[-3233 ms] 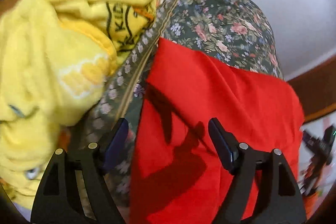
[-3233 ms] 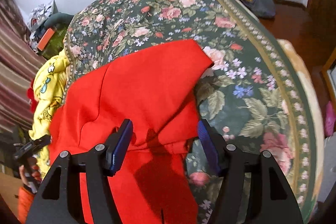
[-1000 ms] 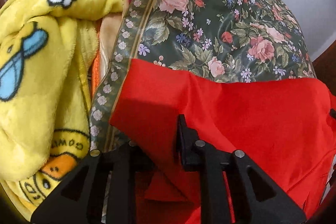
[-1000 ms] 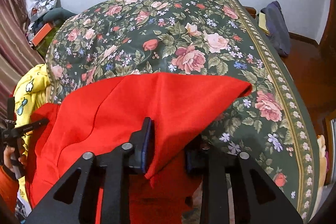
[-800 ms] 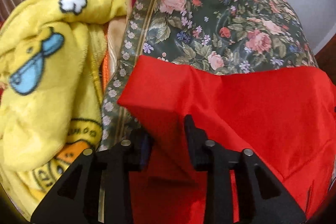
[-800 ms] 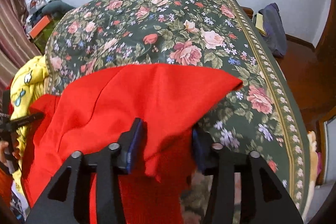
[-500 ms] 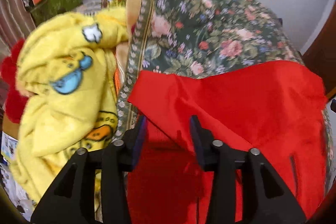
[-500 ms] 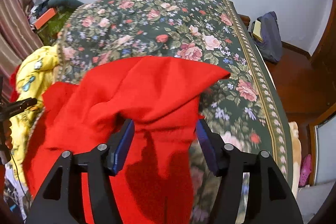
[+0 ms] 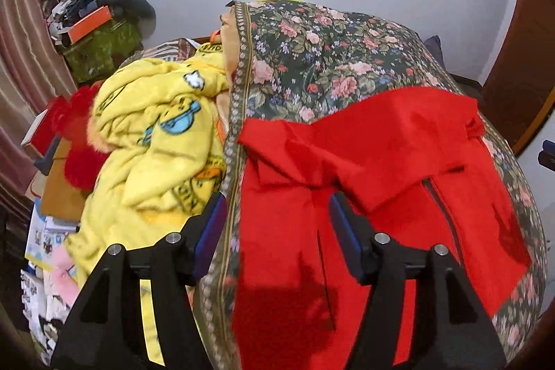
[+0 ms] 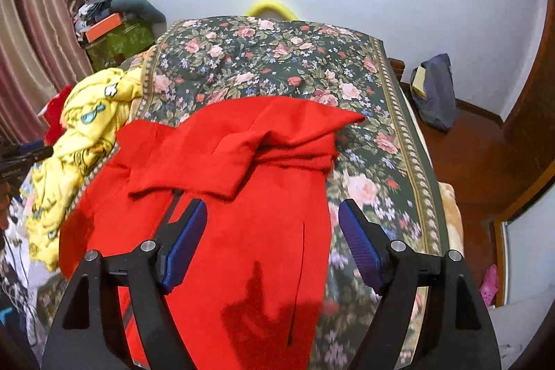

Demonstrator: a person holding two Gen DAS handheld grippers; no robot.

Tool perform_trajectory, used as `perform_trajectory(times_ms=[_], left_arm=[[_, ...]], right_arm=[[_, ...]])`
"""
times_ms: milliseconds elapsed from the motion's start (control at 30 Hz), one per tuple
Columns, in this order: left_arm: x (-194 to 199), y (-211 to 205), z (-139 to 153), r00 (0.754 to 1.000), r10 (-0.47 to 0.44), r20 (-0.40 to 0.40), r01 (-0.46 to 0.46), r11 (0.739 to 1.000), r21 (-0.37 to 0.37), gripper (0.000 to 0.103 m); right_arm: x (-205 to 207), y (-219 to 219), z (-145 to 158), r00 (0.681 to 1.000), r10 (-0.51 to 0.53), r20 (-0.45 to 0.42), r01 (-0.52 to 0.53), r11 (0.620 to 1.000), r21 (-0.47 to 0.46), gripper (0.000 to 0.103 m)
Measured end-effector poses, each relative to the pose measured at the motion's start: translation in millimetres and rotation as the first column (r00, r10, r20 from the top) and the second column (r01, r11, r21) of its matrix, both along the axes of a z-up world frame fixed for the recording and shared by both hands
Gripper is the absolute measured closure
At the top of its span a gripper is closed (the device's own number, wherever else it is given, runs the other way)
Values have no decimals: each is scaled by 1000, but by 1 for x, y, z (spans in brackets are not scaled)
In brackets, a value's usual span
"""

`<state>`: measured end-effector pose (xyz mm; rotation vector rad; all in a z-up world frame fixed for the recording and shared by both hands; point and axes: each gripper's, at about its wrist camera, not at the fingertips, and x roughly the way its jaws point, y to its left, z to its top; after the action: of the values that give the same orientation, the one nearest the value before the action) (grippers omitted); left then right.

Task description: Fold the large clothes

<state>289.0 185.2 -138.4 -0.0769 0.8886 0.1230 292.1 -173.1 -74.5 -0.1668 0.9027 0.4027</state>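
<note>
A large red garment (image 9: 364, 182) lies on a bed with a floral cover (image 9: 333, 58). Its far part is folded back toward me over the rest, in a loose, wrinkled flap. In the right wrist view the garment (image 10: 242, 196) fills the middle, with the flap's corner pointing right. My left gripper (image 9: 277, 227) is open and empty above the garment's left edge. My right gripper (image 10: 272, 238) is open and empty above the garment's near right part. Neither touches the cloth.
A yellow cartoon blanket (image 9: 156, 141) is heaped on the bed's left side, with red plush (image 9: 79, 141) and boxes beside it. A cluttered green stand (image 10: 118, 40) sits by the curtain. A dark bag (image 10: 433, 89) lies on the wooden floor at right.
Both grippers were shut on the red garment's far edge, carried it toward me, then opened and let go. Both have drawn back and up; the flap now lies folded over.
</note>
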Motion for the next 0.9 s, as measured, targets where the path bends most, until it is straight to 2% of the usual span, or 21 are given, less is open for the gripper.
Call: perform_trajectory(times_ms=[133, 233, 433, 567, 800, 900], left_arm=[[-29, 5, -9, 1000, 0, -18, -1, 1000, -20, 33], [-49, 13, -28, 998, 3, -64, -7, 997, -72, 33], [-82, 33, -89, 976, 6, -216, -47, 981, -186, 33], [-101, 39, -130, 957, 10, -290, -95, 956, -279, 33], [-116, 32, -170, 937, -19, -349, -125, 914, -385, 33], [-117, 24, -170, 941, -19, -339, -110, 928, -355, 33]], right_arm=[[-20, -4, -12, 1000, 8, -28, -9, 1000, -21, 28], [-33, -8, -25, 998, 5, -69, -6, 1000, -19, 28], [-52, -23, -60, 984, -18, -176, 14, 1000, -27, 28], [-59, -37, -78, 970, -50, -238, 49, 999, -9, 28], [-67, -56, -103, 940, -95, -326, 120, 991, 58, 28], [-69, -57, -106, 943, -96, -318, 129, 988, 83, 27]])
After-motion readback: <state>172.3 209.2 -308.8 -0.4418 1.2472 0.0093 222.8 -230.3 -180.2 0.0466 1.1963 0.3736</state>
